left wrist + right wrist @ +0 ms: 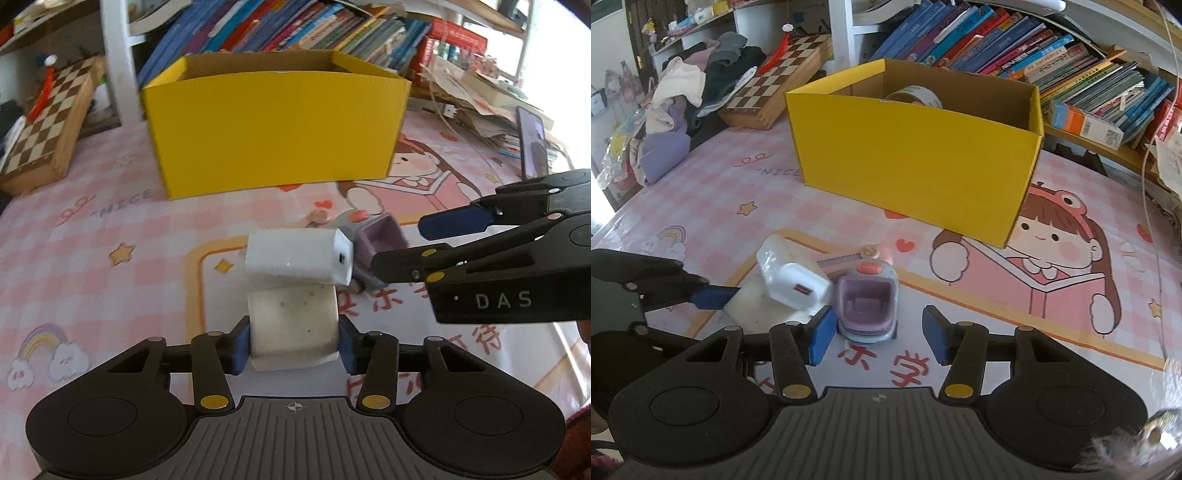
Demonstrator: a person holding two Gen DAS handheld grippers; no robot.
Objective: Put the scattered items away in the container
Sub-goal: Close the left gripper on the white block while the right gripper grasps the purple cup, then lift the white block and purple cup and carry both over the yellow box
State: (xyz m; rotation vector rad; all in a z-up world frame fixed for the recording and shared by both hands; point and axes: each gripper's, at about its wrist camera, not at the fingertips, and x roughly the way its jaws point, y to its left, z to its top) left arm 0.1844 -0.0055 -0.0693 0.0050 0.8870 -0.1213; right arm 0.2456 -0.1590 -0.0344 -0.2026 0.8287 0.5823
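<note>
Pink checked vinyl covers our table (713, 206), glossy and printed with stars, a rainbow, the word "NICE" and a cartoon girl reading a book.

Our left gripper (293, 341) has its blue pads (239, 345) pressed against both sides of a soft, off-white block (293, 326) with rounded corners and small dark specks. A smooth white charger (299, 256), boxy with a small port on its end face, lies on top of the block's far end.

Our right gripper (879, 338) stands with its fingers spread wide and holding nothing, on either side of a little purple plastic toy (866, 306), hollow like a small tub, with a grey-blue rim and a round orange button on top. The toy sits on the table just beside the charger. In the left wrist view the right gripper's black body carries the letters "DAS".

Beyond these stands the yellow corrugated cardboard box (916, 155), open at the top, brown inside, with a roll of tape (916, 96) in it. Behind it we see a wooden chessboard (775, 92), rows of leaning books (1015, 48), and a heap of clothes (698, 85).
</note>
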